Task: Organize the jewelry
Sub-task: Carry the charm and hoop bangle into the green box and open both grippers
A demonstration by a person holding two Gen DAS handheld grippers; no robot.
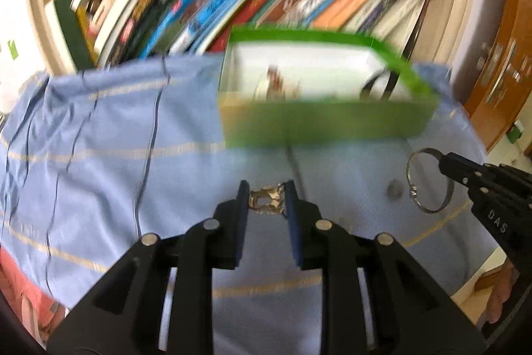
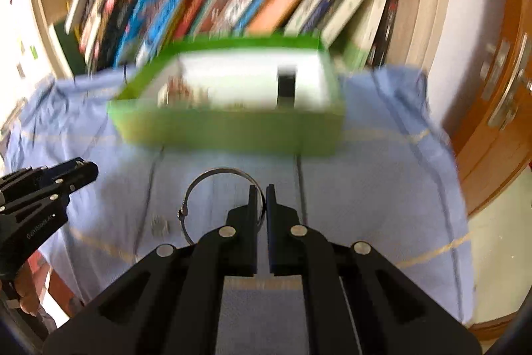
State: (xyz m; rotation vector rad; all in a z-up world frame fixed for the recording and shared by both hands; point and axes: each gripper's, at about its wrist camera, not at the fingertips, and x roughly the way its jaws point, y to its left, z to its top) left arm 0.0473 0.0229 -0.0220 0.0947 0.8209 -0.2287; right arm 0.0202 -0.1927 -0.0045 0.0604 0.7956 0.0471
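Above blue cloth [image 1: 99, 122], left gripper [image 1: 266, 195] clamping gold jewelry [image 1: 267, 201] — right gripper [image 2: 261, 200] pinching silver bangle [image 2: 199, 185], ring upright.

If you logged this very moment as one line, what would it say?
left gripper: shut on gold jewelry piece | right gripper: shut on silver bangle | green box: open, on blue cloth, some jewelry inside

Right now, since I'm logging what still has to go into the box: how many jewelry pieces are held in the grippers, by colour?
Gold: 1, the gold piece in the left gripper.
Silver: 1, the silver bangle in the right gripper.
Total: 2, neither yet in the green box.
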